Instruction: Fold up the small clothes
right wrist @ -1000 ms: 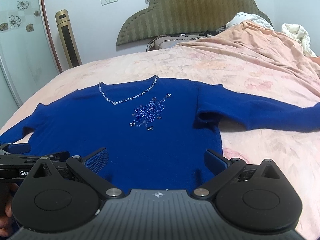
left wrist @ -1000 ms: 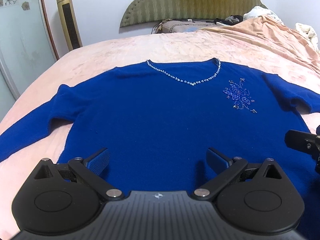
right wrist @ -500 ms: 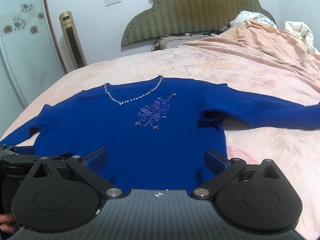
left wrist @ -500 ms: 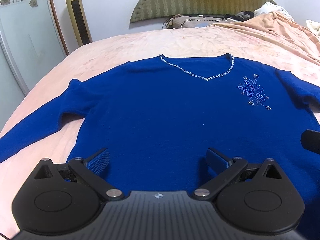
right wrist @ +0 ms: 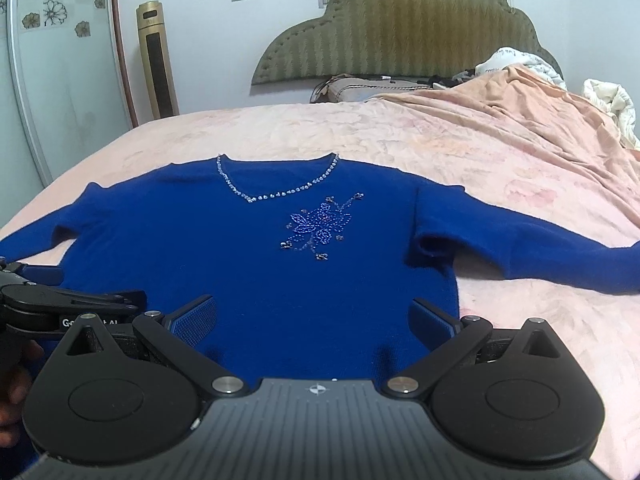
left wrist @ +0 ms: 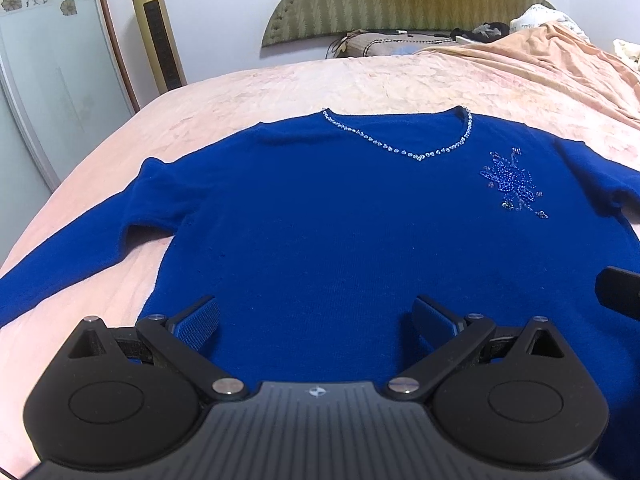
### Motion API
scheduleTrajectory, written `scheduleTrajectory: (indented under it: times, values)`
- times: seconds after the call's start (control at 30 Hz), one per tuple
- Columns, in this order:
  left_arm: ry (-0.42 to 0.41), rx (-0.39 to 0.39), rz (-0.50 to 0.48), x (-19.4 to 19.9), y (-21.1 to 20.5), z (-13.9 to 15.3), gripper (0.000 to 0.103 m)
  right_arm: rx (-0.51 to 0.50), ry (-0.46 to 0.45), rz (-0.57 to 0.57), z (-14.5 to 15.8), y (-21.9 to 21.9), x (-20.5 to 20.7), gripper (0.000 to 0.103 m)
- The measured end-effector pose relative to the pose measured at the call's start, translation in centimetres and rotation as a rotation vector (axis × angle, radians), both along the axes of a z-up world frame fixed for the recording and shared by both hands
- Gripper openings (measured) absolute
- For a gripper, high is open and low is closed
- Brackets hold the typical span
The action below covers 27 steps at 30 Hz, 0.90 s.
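Your left gripper (left wrist: 316,316) has its jaws spread wide with nothing between them, poised over the lower left part of the blue sweater (left wrist: 340,216), close to the hem at the near edge of the bed (left wrist: 280,84). Your right gripper (right wrist: 314,314) is likewise spread and empty, over the lower right part of the body near the same hem. Each tool shows at the edge of the other's view, so they sit side by side. The sweater lies face up and flat on the pink bedspread, its beaded neckline (right wrist: 276,188) toward the headboard (right wrist: 400,36) and both sleeves stretched out toward the side edges of the bed; the left sleeve (left wrist: 68,256) runs off toward the near left corner, the right sleeve (right wrist: 532,248) toward the right edge. No fold is made yet, so you appear to be at the very start, lining up for the first grasp. The next move likely calls for lowering both sets of fingers onto the fabric and pinching a single layer cleanly, either at the hem or at a sleeve, without dragging the knit into wrinkles. A rumpled blanket (right wrist: 500,112) lies toward the far right corner.
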<state>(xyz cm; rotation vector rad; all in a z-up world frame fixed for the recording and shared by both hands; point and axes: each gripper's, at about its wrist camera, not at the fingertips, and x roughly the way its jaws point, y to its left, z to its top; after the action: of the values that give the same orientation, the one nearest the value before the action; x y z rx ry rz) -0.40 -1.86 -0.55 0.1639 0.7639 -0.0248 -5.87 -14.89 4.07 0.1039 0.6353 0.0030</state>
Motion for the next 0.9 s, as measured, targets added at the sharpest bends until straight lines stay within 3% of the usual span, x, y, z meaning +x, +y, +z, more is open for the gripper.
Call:
scheduleTrajectory:
  times: [0.23, 0.63, 0.9]
  values:
    - [-0.001, -0.004, -0.01, 0.0, -0.2, -0.1, 0.103, 0.047, -0.06, 0.026, 0.1, -0.5, -0.5, 0.103]
    - [-0.008, 0.027, -0.046, 0.4, -2.1, 0.1, 0.103, 0.062, -0.021, 0.013, -0.4, -0.9, -0.2, 0.103]
    - [-0.005, 0.039, -0.06, 0.5, -2.9, -0.1, 0.103, 0.142, -0.017, 0.027, -0.9, -1.6, -0.2, 0.103]
